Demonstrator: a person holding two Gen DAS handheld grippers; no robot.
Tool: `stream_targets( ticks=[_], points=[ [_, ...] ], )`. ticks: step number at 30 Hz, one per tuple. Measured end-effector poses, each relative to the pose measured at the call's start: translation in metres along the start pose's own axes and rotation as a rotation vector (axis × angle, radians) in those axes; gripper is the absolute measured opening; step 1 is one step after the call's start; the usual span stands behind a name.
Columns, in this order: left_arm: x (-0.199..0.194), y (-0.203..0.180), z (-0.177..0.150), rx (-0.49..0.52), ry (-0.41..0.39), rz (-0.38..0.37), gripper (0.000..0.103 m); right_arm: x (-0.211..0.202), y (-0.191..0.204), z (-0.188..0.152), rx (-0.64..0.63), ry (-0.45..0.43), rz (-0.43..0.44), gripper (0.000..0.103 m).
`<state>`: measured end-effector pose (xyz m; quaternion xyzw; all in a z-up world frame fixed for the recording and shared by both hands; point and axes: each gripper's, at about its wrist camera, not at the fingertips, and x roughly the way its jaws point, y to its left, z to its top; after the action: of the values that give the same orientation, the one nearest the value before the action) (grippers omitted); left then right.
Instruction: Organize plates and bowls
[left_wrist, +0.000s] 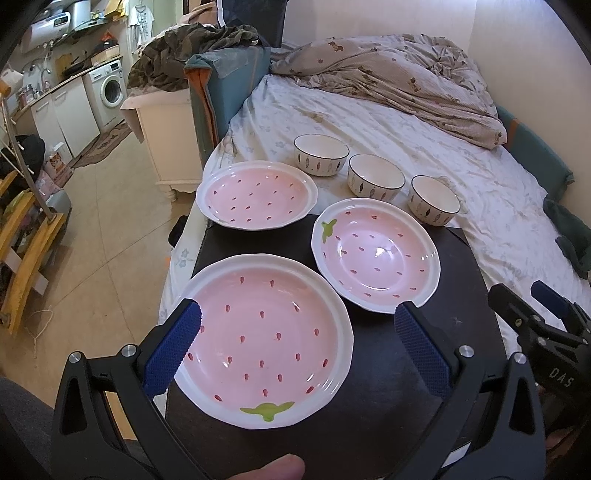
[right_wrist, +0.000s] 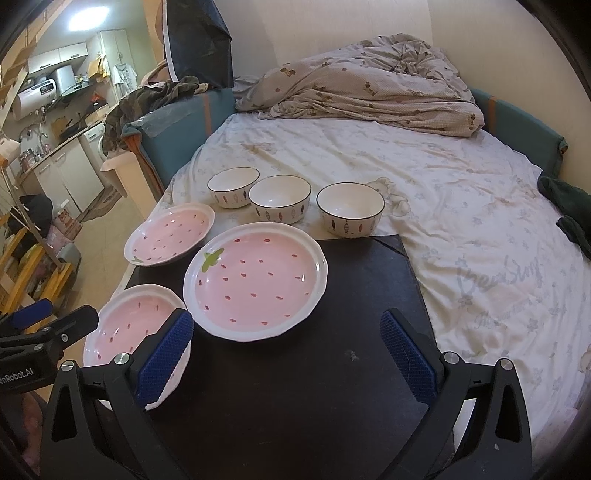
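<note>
"DAS" marks the right gripper (left_wrist: 546, 314); "enRobot.AI" marks the left gripper (right_wrist: 48, 325).

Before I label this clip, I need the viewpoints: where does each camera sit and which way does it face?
Left wrist: on the left tool, over the nearest plate, facing the bed; a fingertip shows below, the right tool at the edge.
Right wrist: on the right tool, over the black board; the left tool shows.
Shared: three plates, three bowls.

Near plate (right_wrist: 122, 332): right half hidden behind blue finger pad (right_wrist: 166, 358). Dark cloth (right_wrist: 569, 218) cut off by right edge. Kitchen shelf items (left_wrist: 33, 92) too small to identify.
</note>
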<state>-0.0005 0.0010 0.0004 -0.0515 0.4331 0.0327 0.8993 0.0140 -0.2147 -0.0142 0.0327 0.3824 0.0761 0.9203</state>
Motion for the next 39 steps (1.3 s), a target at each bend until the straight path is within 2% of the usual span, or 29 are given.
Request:
stream_targets(
  ticks=[39],
  points=[
    [0.0031, 0.002, -0.0013, -0.007, 0.008, 0.004, 0.103, 0.0041, -0.0001, -0.0024, 0.0, 0.0, -0.005, 0.103]
  ],
)
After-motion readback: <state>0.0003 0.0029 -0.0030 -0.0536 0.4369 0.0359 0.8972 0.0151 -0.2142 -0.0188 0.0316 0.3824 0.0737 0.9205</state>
